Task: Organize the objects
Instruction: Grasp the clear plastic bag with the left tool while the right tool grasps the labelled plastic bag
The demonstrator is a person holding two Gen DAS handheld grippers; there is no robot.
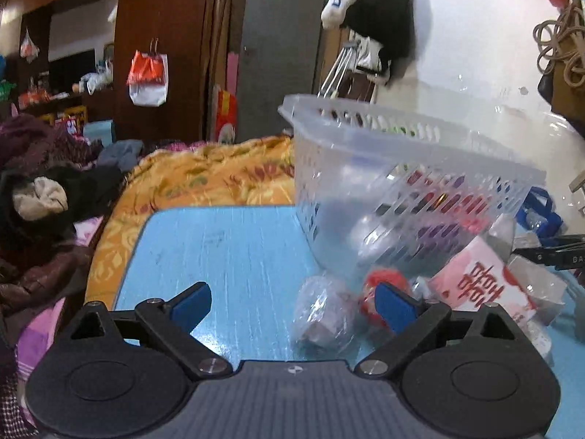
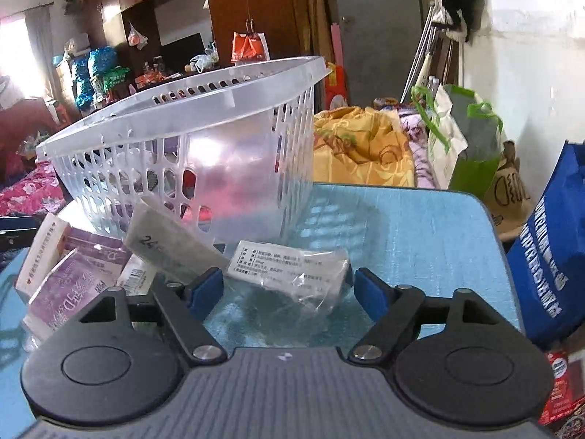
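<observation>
Here, left gripper (image 1: 292,301) jaws apart, clear-wrapped packet (image 1: 323,316) between them, untouched. Right gripper (image 2: 289,289) jaws apart over labelled plastic packet (image 2: 292,267), not clamped. Behind: translucent basket (image 2: 204,109) on blue table (image 2: 420,226).

A dark wooden wardrobe (image 2: 252,11) fills the far wall beside a grey door (image 1: 278,55). A white wall (image 1: 475,55) stands at right. Daylight glares from a window (image 2: 14,58). An orange quilt (image 1: 212,175) covers the bed beyond the blue worktop (image 1: 226,252).
</observation>
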